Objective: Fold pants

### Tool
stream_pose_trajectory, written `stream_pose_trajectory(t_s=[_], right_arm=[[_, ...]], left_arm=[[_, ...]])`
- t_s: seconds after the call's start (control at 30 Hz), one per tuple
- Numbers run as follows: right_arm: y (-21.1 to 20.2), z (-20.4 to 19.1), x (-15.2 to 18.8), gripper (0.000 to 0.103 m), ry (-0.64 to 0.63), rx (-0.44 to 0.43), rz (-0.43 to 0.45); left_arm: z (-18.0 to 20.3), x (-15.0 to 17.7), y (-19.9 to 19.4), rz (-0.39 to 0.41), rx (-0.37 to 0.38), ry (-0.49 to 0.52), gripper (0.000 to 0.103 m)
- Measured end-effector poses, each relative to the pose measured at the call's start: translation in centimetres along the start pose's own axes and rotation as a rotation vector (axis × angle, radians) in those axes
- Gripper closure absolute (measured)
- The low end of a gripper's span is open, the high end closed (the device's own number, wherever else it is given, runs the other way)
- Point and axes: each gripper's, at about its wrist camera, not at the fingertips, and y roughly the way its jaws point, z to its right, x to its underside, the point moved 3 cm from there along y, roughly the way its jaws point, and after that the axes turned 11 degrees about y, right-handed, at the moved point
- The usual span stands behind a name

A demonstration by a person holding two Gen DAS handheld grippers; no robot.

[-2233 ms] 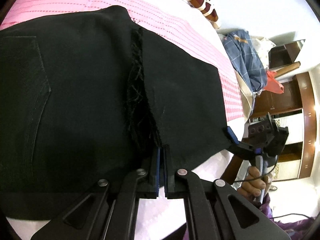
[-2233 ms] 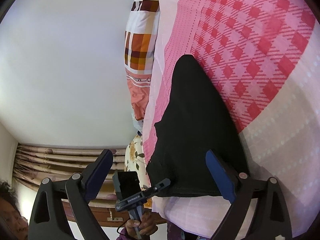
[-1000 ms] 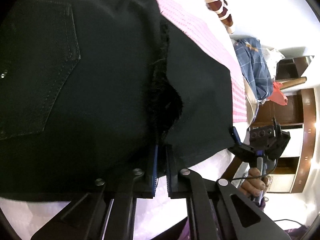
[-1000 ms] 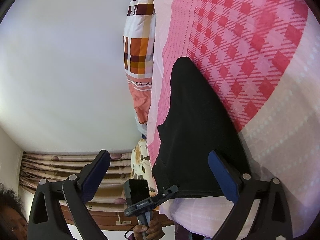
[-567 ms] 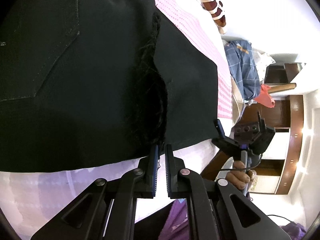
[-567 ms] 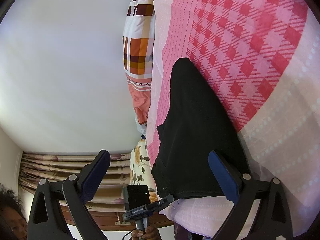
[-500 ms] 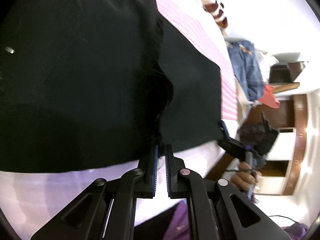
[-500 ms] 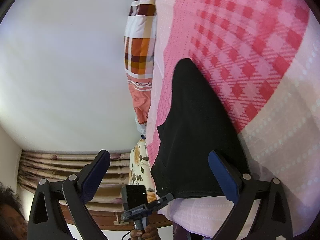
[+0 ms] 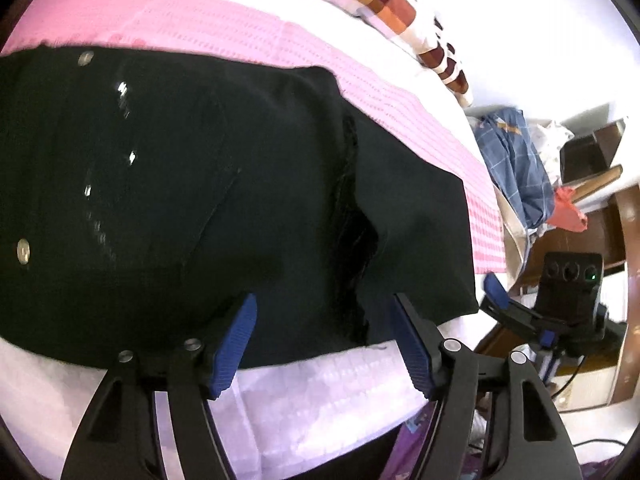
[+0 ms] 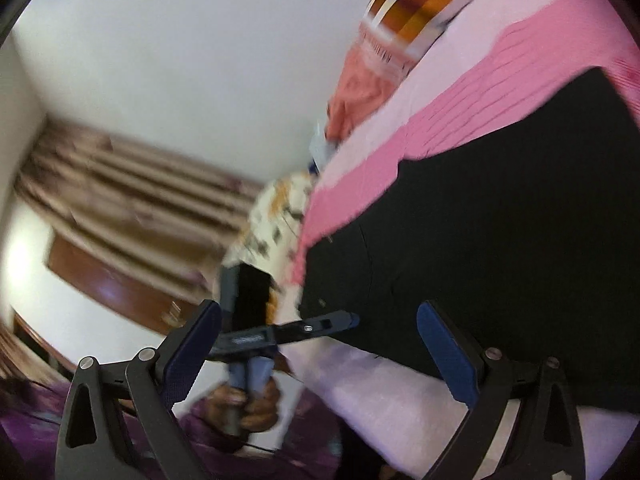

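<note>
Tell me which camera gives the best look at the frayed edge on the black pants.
The left wrist view. There the frayed edge runs down the middle of the black pants, sharp and close, ending just above the opening left gripper. The right wrist view is blurred and shows only plain black cloth; no fraying can be made out.

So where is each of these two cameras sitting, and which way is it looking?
Left wrist view: rides on the left tongs, looking down along its two opening fingers, nothing between them, at the black pants on the pink bedspread; the right tongs show at the right edge.
Right wrist view: rides on the right tongs, open, looking across the bed's edge toward wall and curtains; a hand holding the left tongs shows.
Shared: pants, bedspread, checked pillow.
</note>
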Motion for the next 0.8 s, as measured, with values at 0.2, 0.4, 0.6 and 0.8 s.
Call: stream_pose_trajectory(t_s=[0.2, 0.4, 0.6, 0.8], right_arm=[[7.0, 0.8, 0.5, 0.012, -0.093, 0.117, -0.167], [6.6, 2.0, -1.4, 0.027, 0.038, 0.049, -0.171], [6.8, 1.1, -6.6, 0.027, 0.002, 0.073, -0.096], [9.3, 5.6, -9.4, 0.037, 0.113, 0.23, -0.09]], left_arm=[[-2.4, 0.6, -1.1, 0.04, 0.001, -0.077, 0.033], [-3.9, 0.5, -1.5, 0.049, 0.035, -0.092, 0.033], [-4.4, 0.4, -1.8, 0.073, 0.029, -0.082, 0.033], [-4.3, 0.3, -1.6, 0.068, 0.011, -0.063, 0.033]])
